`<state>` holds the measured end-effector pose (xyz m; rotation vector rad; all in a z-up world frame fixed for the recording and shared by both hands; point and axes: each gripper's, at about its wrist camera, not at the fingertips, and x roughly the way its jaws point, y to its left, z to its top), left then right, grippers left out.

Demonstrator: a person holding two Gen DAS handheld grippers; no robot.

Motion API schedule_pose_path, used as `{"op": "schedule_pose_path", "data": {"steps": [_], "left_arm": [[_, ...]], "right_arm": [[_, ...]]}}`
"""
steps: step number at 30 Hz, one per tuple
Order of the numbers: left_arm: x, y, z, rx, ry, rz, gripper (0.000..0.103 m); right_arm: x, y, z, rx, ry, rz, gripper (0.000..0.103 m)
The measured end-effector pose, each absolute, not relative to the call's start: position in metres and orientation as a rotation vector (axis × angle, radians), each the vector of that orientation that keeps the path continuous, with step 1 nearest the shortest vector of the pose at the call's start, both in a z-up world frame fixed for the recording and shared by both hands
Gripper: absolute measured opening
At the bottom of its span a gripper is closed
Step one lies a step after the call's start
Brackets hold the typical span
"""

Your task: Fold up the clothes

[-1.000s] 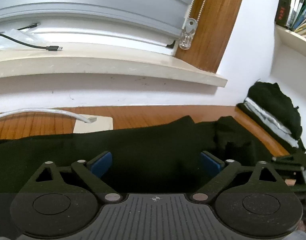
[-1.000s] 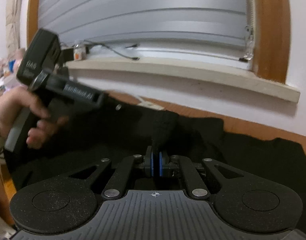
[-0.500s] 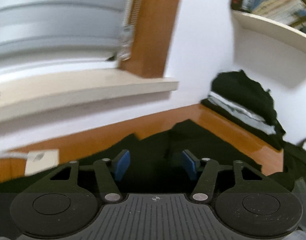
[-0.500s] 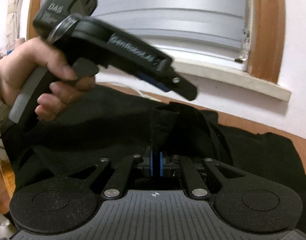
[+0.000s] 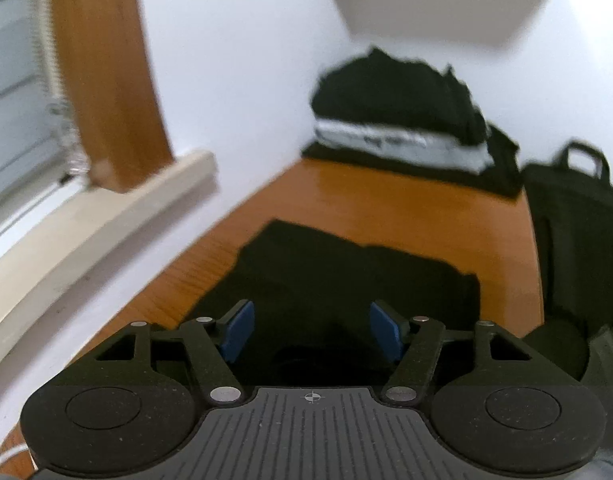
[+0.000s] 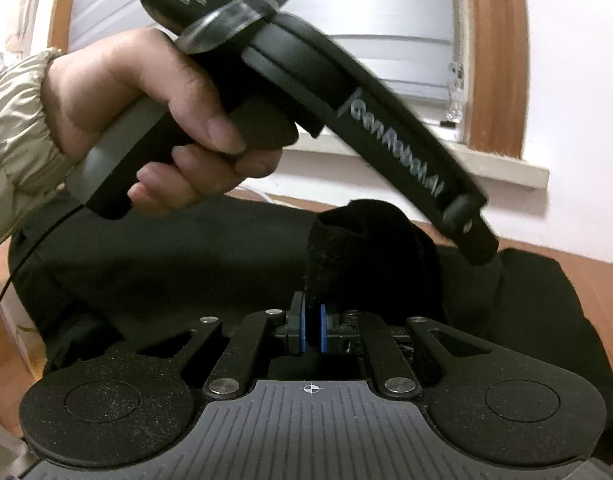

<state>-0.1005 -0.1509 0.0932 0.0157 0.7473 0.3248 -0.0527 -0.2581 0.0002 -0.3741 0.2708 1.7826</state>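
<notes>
The left gripper (image 5: 312, 330), jaws apart and just re-widened with nothing clamped, has swung from the window side toward the far-right edge of the glossy orange-brown wooden table (image 5: 386, 196). There the soft matte black garment (image 5: 346, 276) lies spread and limp, its right end ready for the next fold. The right gripper (image 6: 313, 330) stays pinched on a raised ridge of that cloth.

Matt black fleecy cloth garment (image 6: 370, 240), glossy orange wood tabletop (image 5: 386, 200), matt black plastic left gripper (image 5: 311, 330) w/ blue pads (image 5: 238, 332), quilted beige sleeve (image 6: 14, 128)
</notes>
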Motion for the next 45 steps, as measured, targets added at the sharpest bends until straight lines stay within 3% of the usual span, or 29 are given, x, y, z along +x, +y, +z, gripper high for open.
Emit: {"op": "schedule_pose_path", "data": {"steps": [9, 10, 12, 14, 17, 22, 27, 34, 40, 43, 45], "left_arm": [[-0.09, -0.124, 0.068, 0.006, 0.905, 0.313, 0.073], [-0.092, -0.121, 0.065, 0.0, 0.912, 0.312, 0.069], [-0.096, -0.118, 0.06, -0.011, 0.925, 0.309, 0.048], [-0.103, -0.113, 0.061, -0.04, 0.91, 0.314, 0.017], [-0.123, -0.108, 0.071, -0.074, 0.82, 0.367, 0.007], [-0.182, -0.097, 0.091, -0.232, 0.624, 0.439, 0.007], [-0.231, -0.082, 0.068, -0.372, 0.615, 0.512, 0.013], [-0.266, -0.061, 0.055, -0.458, 0.58, 0.633, 0.049], [-0.273, -0.053, 0.064, -0.517, 0.462, 0.644, 0.067], [-0.259, -0.072, 0.071, -0.43, 0.453, 0.604, 0.063], [-0.248, -0.085, 0.074, -0.376, 0.462, 0.571, 0.053]], "right_arm": [[-0.048, -0.256, -0.002, -0.356, 0.283, 1.788, 0.008], [-0.047, -0.252, -0.002, -0.355, 0.283, 1.789, 0.008], [-0.046, -0.25, -0.002, -0.354, 0.285, 1.79, 0.008], [-0.047, -0.251, -0.001, -0.354, 0.278, 1.791, 0.008], [-0.046, -0.257, 0.0, -0.335, 0.264, 1.798, 0.007], [-0.043, -0.262, 0.019, -0.261, 0.222, 1.808, 0.007], [-0.049, -0.264, 0.021, -0.268, 0.217, 1.853, 0.007], [-0.06, -0.253, 0.002, -0.364, 0.245, 1.871, 0.007], [-0.065, -0.253, 0.002, -0.401, 0.228, 1.88, 0.007], [-0.066, -0.256, 0.001, -0.399, 0.232, 1.881, 0.007], [-0.065, -0.252, -0.002, -0.401, 0.242, 1.878, 0.007]]}}
